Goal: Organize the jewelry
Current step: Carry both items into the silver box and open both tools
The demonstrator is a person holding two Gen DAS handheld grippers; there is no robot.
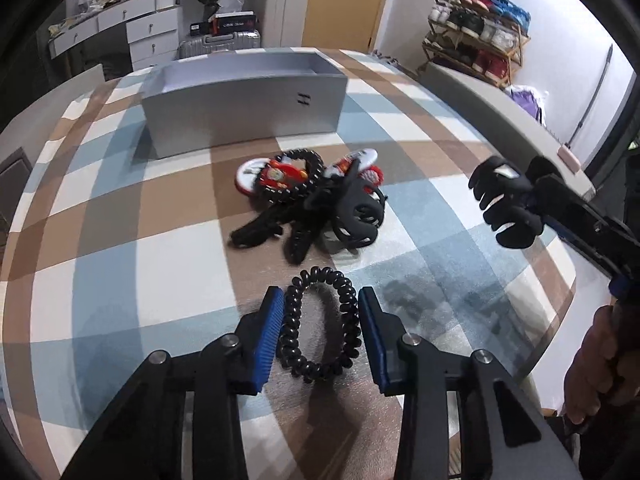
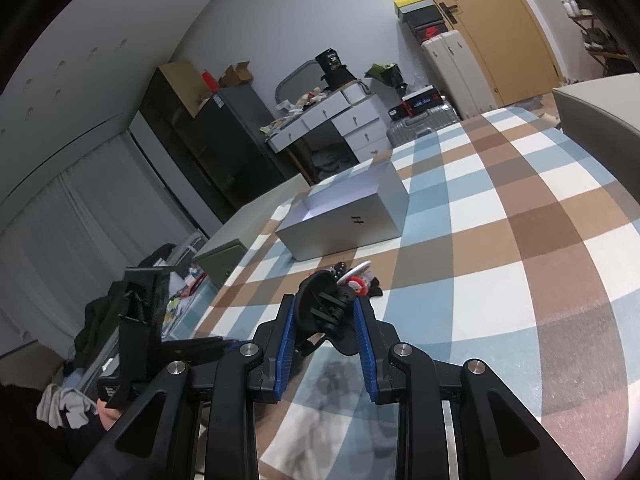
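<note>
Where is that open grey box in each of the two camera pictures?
Left wrist view: grey box sits upper middle, behind the pile of hair accessories.
Right wrist view: the box sits centre, slightly left, beyond the same pile.
Shared landmark: the checked tablecloth beneath both.

We are seeing a glossy black plastic coil hair tie (image 1: 319,326), ribbed blue pads (image 1: 266,344), a matt black plastic claw clip (image 2: 326,312), a smooth matt grey box (image 1: 244,112), a checked cloth cover (image 1: 120,216)
</note>
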